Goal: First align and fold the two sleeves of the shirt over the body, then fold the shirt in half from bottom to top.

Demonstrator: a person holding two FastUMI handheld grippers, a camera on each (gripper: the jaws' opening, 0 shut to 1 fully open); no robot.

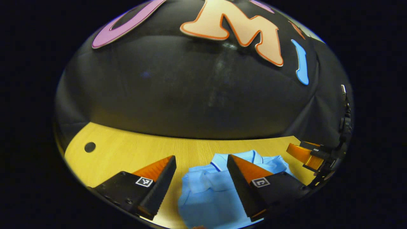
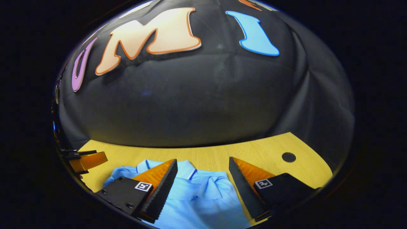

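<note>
So the light blue shirt [image 1: 210, 197] is lying on the wooden tabletop [image 1: 127, 152], collar end pointing toward the black cloth wall [image 1: 190, 101]. In the left gripper view you can see the collar [image 1: 237, 158] with its darker stripe, and one sleeve [image 1: 198, 183] already folded in over the body. The right gripper view shows the shirt [image 2: 203, 197] from the other side, with what looks like a sleeve [image 2: 217, 184] bunched over the chest, though the fisheye warps it enough that I wouldn't swear to how neat the fold is

The left gripper [image 1: 201, 184] hangs just above the shirt with its jaws spread wide, nothing between them but fabric and tabletop below. The right gripper [image 2: 203, 187] is the same deal: jaws wide apart, holding nothing, hovering over the collar end. Each one also shows up at the edge of the other's camera, well off to the side of the shirt

There's a small dark round hole [image 1: 90, 147] in the tabletop near the left corner, and another hole [image 2: 288, 157] near the right corner, both well apart from the shirt
</note>
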